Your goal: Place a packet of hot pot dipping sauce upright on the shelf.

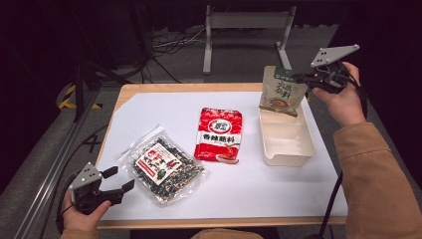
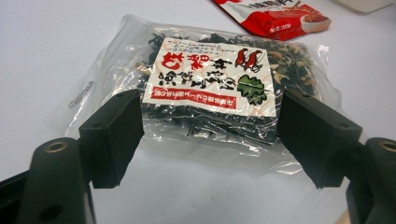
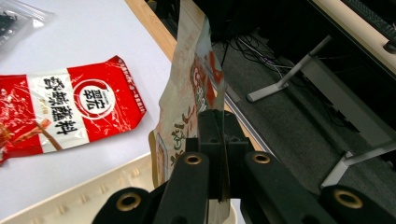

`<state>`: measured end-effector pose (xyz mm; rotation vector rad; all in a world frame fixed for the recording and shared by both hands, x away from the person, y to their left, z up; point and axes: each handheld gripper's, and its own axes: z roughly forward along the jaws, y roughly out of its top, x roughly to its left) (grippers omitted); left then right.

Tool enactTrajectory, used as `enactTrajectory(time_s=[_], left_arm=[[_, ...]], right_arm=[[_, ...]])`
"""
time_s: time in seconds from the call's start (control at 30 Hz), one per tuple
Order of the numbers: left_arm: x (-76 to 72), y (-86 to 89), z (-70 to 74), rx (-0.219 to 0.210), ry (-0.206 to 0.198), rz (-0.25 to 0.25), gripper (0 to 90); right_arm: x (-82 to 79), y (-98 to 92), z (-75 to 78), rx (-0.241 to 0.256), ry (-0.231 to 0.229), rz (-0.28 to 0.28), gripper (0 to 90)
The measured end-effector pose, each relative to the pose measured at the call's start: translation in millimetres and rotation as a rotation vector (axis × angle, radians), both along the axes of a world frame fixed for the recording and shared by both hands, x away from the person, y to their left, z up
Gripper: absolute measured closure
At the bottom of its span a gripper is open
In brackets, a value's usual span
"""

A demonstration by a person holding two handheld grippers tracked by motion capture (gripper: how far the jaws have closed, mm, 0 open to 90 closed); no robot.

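Note:
My right gripper (image 1: 304, 78) is shut on the edge of a beige food packet (image 1: 281, 90), which hangs above the far end of a cream tray (image 1: 288, 149). In the right gripper view the beige packet (image 3: 187, 88) rises from between my closed jaws. A red and white sauce packet (image 1: 219, 133) lies flat in the middle of the white sheet. A clear bag of dark dried greens (image 1: 163, 165) lies at the front left. My left gripper (image 1: 121, 179) stands open just left of it; in the left gripper view the clear bag (image 2: 210, 88) lies beyond the spread jaws.
The white sheet (image 1: 249, 189) covers a wooden table (image 1: 129, 90) with a dark floor and cables behind. A metal table frame (image 1: 244, 22) stands at the back. The red packet (image 2: 275, 16) lies beyond the clear bag.

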<state>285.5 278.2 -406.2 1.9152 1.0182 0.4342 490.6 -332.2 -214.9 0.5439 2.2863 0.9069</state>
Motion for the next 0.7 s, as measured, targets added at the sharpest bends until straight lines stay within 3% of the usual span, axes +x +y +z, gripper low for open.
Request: enactTrajectory(time_s=[0.7], left_arm=[[-2.8,2.6,-1.1,0.000,0.004,0.008,23.5]], right_arm=[[33.7,-17.3,-24.8,-0.044,0.028,-0.080,89.9]])
